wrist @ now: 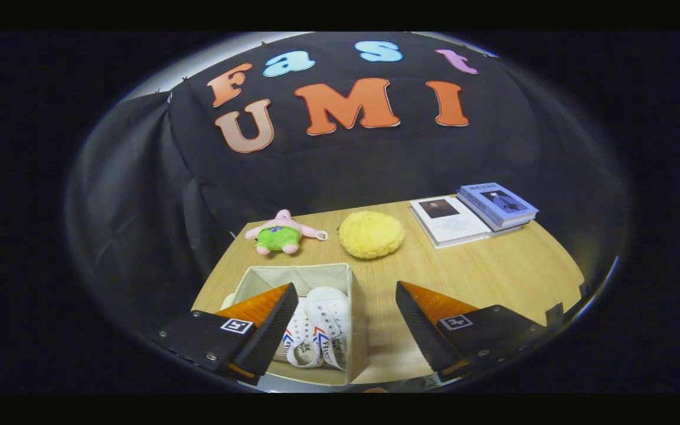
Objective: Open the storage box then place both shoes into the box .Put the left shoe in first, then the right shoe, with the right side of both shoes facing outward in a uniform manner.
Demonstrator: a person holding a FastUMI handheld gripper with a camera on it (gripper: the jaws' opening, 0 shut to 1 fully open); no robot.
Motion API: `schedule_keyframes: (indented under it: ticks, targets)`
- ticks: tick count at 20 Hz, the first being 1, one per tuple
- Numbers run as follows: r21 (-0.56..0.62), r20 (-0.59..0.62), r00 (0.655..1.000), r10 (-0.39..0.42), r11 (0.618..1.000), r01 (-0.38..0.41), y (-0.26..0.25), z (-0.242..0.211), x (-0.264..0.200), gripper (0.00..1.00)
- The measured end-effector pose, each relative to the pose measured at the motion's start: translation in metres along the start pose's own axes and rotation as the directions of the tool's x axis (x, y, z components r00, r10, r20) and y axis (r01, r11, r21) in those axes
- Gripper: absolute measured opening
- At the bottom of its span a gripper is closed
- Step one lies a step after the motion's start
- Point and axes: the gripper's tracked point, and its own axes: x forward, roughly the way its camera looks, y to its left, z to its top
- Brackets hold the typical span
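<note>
Wooden bench [493,265]: open storage box [298,274] holds both shoes [328,324] side by side, task apparently complete; tool [343,330] spread wide, empty.

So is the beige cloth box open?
Open: the beige cloth box has no lid on, two white shoes inside. The gripper is open.

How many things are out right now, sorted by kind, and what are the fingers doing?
Shoes: 2, both in the box
Storage box: 1
Books: 2
Plush toy: 1
Yellow cushion: 1
Total: 7
Gripper: fingers open, holding nothing.
</note>
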Motion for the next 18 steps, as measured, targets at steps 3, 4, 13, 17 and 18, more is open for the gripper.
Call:
schedule_keyframes:
  ticks: [3, 4, 13, 17, 18]
  targets:
    - [-0.062, 0.103, 0.995, -0.014, 0.998, 0.02, -0.021, 0.049, -0.019, 0.98]
    - [-0.067, 0.133, 0.991, -0.009, 0.998, 0.018, -0.025, 0.064, -0.026, 0.99]
    - [-0.087, 0.37, 0.927, -0.055, 0.992, 0.093, -0.082, 0.167, -0.103, 0.98]
    - [-0.098, 0.424, 0.903, -0.067, 0.988, 0.119, -0.104, 0.185, -0.129, 0.99]
    - [-0.092, 0.43, 0.9, -0.073, 0.988, 0.124, -0.11, 0.187, -0.134, 0.99]
